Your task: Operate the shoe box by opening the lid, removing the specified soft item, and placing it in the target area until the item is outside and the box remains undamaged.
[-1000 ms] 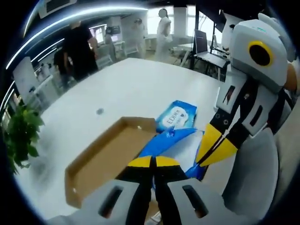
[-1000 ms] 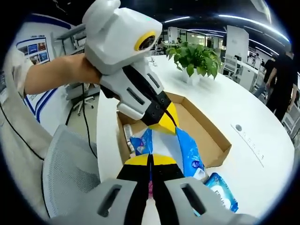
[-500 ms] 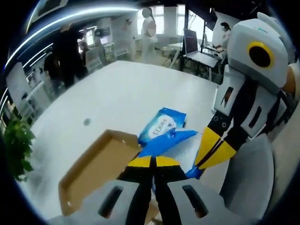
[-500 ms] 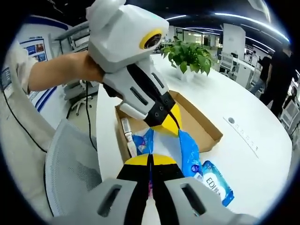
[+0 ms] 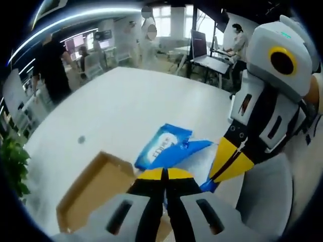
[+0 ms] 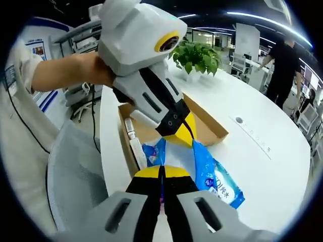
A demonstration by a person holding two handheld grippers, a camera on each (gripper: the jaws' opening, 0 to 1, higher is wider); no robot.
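Note:
Between my two grippers hangs a soft blue and white pack (image 5: 191, 148) (image 6: 172, 156). My left gripper (image 5: 164, 174) is shut on its near end; it reaches down from above in the right gripper view (image 6: 182, 132). My right gripper (image 6: 161, 172) is shut on the other end and enters the left gripper view from the right (image 5: 228, 162). The open cardboard shoe box (image 5: 88, 194) (image 6: 214, 130) sits on the white table behind and beside the held pack. A second blue wipes pack (image 5: 160, 143) (image 6: 226, 187) lies flat on the table next to the box.
A white tube-like item (image 6: 133, 145) lies inside the box along its wall. A grey chair (image 5: 267, 194) (image 6: 75, 171) stands at the table's edge. A potted plant (image 6: 198, 56) is on the table, and several people stand in the background.
Both grippers have carried the held pack away from the box, over the table toward the lying wipes pack. Both stay shut on it.

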